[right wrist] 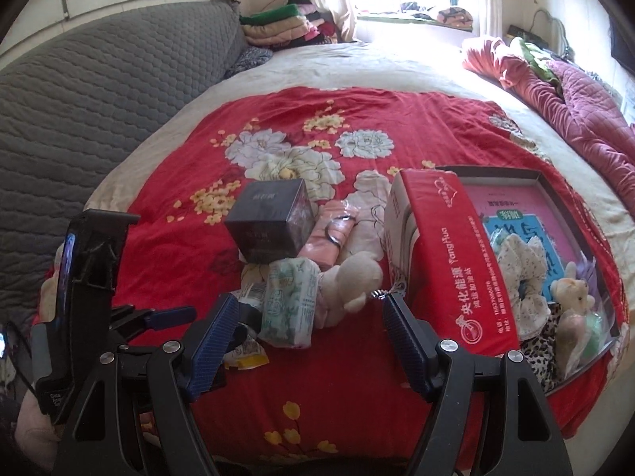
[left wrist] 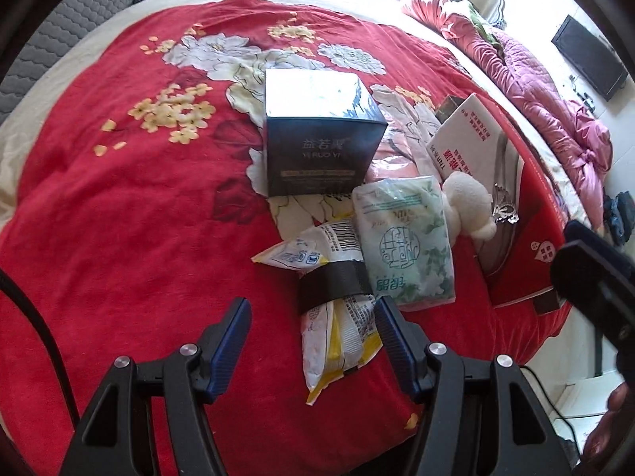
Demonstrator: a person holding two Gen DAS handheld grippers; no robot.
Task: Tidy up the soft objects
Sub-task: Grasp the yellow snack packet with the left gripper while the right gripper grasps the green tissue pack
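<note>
L gripper is wide open w/ nothing in it, low over the red blanket, and the yellow pack lies between its fingers, long way pointing up-left toward the dark box. R gripper is wide open too, empty, w/ the green tissue pack just ahead, long way pointing away from it, next to a white plush. The red box on the R holds a scrunchie, a small bear & a leopard cloth.
</note>
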